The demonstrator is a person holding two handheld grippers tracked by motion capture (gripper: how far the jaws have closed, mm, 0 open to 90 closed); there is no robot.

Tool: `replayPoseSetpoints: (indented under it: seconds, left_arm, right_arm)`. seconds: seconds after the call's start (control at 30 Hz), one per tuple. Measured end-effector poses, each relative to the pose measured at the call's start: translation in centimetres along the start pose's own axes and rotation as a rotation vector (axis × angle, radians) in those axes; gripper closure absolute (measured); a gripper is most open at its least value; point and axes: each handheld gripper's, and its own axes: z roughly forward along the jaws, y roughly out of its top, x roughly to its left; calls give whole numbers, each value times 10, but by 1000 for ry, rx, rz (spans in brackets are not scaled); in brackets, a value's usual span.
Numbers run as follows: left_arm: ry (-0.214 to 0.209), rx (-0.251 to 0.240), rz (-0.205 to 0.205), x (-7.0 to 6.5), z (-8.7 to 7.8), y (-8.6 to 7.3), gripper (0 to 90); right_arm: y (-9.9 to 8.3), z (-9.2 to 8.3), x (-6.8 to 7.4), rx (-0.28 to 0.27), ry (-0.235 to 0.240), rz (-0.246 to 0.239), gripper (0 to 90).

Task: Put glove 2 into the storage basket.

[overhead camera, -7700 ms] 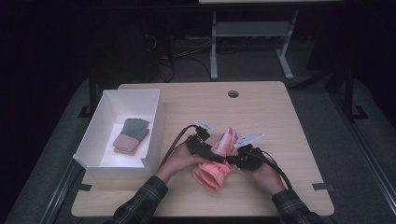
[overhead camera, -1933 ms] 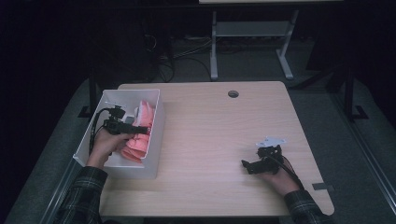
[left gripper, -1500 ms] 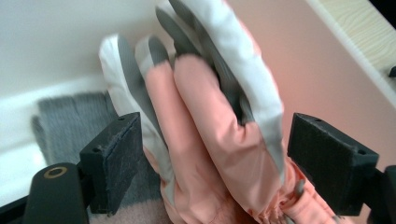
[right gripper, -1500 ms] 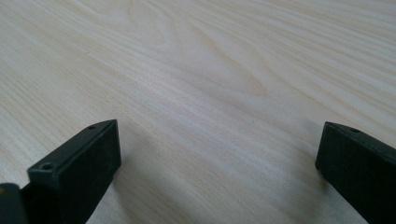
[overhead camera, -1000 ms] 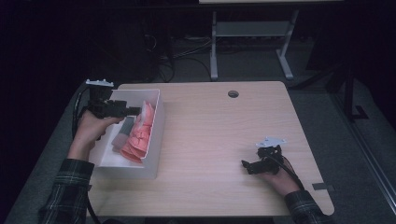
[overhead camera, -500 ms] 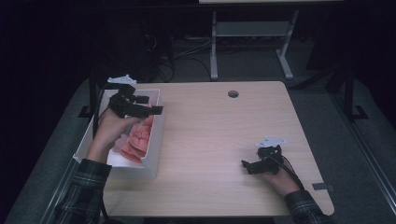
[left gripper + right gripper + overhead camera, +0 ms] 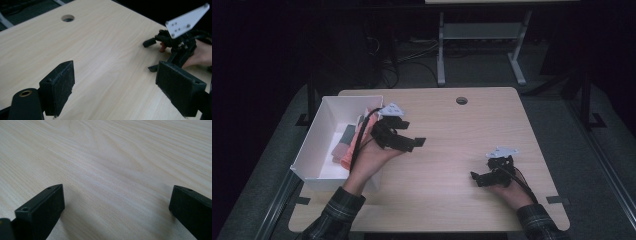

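A white box stands at the table's left edge with folded cloths in it: a pink one and a dark green one. My left gripper hovers just right of the box, over the table, open with nothing between its jaws. In the left gripper view its fingers stand wide apart above bare wood. My right gripper rests on the table at the front right, open and empty; the left gripper view shows that right gripper farther off with its grey plate.
The wooden table has a round cable hole near its far edge. Beyond the table stands a metal frame on a dark floor with cables.
My left gripper has let go of the pink cloth in the box and swung up and right, out over the table. The right gripper has stayed put.
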Motion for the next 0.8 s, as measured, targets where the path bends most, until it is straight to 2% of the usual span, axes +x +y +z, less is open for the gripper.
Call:
replayPoseSetpoints:
  seconds: [0.07,0.13,0.27,0.33,0.47,0.6,0.67,0.8]
  left_arm:
    - [-23,-3,21,-9,12,-6,152]
    - [-42,17,29,-15,24,-13,151]
    - [-46,53,51,-23,48,-32,151]
    - [-49,83,68,-24,58,-42,151]
    - [-55,111,60,-23,76,-61,151]
    - [-51,147,74,-24,90,-77,151]
    - [-49,174,81,-24,97,-84,150]
    - [-52,197,86,-25,105,-91,150]
  right_arm:
    - [0,0,0,0,0,0,0]
    - [0,0,0,0,0,0,0]
    - [0,0,0,-1,0,-1,0]
    - [0,0,0,1,0,1,0]
    - [0,0,0,0,0,-1,0]
    - [0,0,0,0,0,-2,0]
    - [0,0,0,0,0,-2,0]
    - [0,0,0,0,0,-2,0]
